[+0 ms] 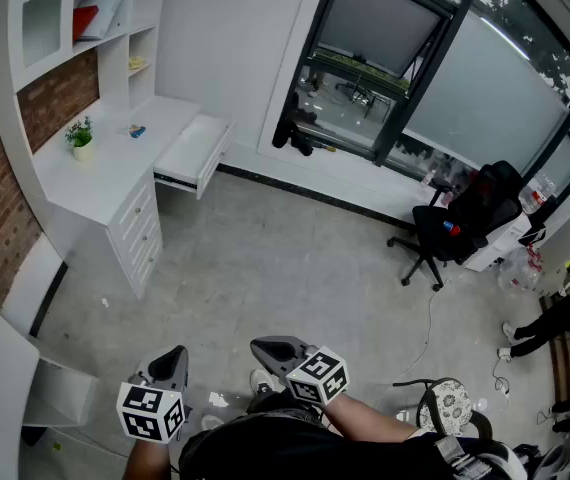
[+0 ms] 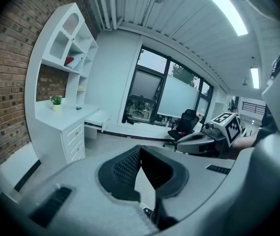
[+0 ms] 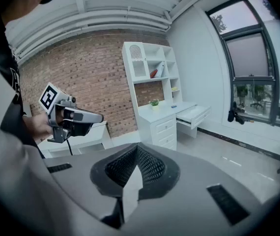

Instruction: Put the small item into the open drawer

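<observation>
The small blue item (image 1: 137,130) lies on the white desk (image 1: 105,173) at the far left, near a potted plant (image 1: 81,138). The open drawer (image 1: 193,155) juts from the desk's right end with nothing visible in it. Both grippers are held low, several steps away from the desk. My left gripper (image 1: 173,356) is shut and holds nothing. My right gripper (image 1: 265,348) is beside it, also shut and holding nothing. The left gripper view shows the desk (image 2: 56,119) and the drawer (image 2: 98,118) far ahead. In the right gripper view the drawer (image 3: 194,114) is at mid-right.
A black office chair (image 1: 455,223) stands at the right by the dark-framed windows (image 1: 405,78). A round patterned stool (image 1: 450,405) is near my right side. A low white unit (image 1: 60,393) sits at the lower left. A person (image 1: 565,308) sits at the right edge.
</observation>
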